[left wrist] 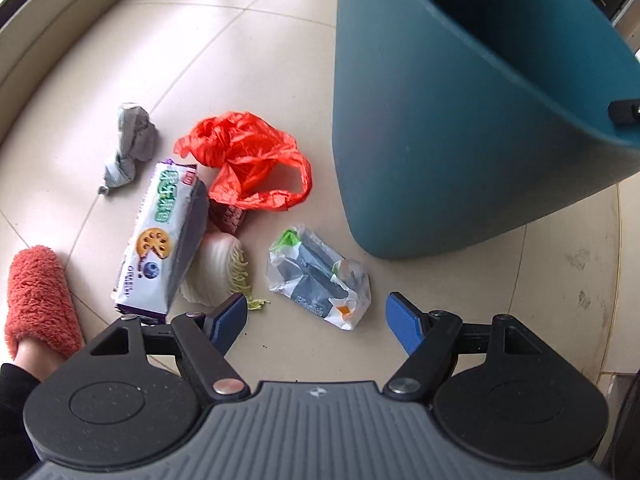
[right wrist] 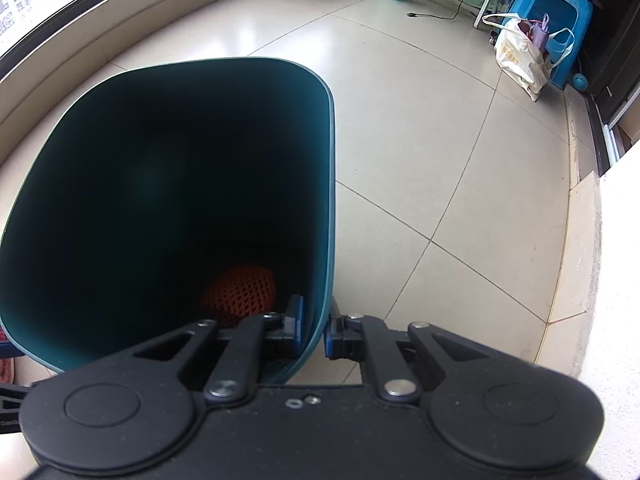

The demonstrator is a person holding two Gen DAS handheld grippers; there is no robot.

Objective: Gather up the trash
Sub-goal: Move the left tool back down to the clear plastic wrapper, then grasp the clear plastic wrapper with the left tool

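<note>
**Left gripper lines up on the crumpled wrapper while the right holds the bin**

The right gripper (right wrist: pixel 313 330) has its jaws clamped on the rim of the teal bin (left wrist: pixel 420 128), one pad inside the wall and one outside, tipping the opening toward the litter. An orange mesh ball (right wrist: pixel 240 290) already lies at the bottom. The left gripper (left wrist: pixel 316 322) points steeply down at the floor (left wrist: pixel 248 60) with its jaws wide apart and nothing between them.

The nearest piece is the crumpled clear wrapper (left wrist: pixel 318 278), just ahead of the blue pads and close beside the bin's base. Further left lie a biscuit packet (left wrist: pixel 160 240), a cabbage piece (left wrist: pixel 220 272), a red plastic bag (left wrist: pixel 248 160) and a grey wad (left wrist: pixel 130 142).

To do this well, I would centre the wrapper between the pads, come down until they nearly meet the tile, and close on its raised, bunched middle (thin film slips if pinched at a flat edge). Keep the bin steady.
</note>
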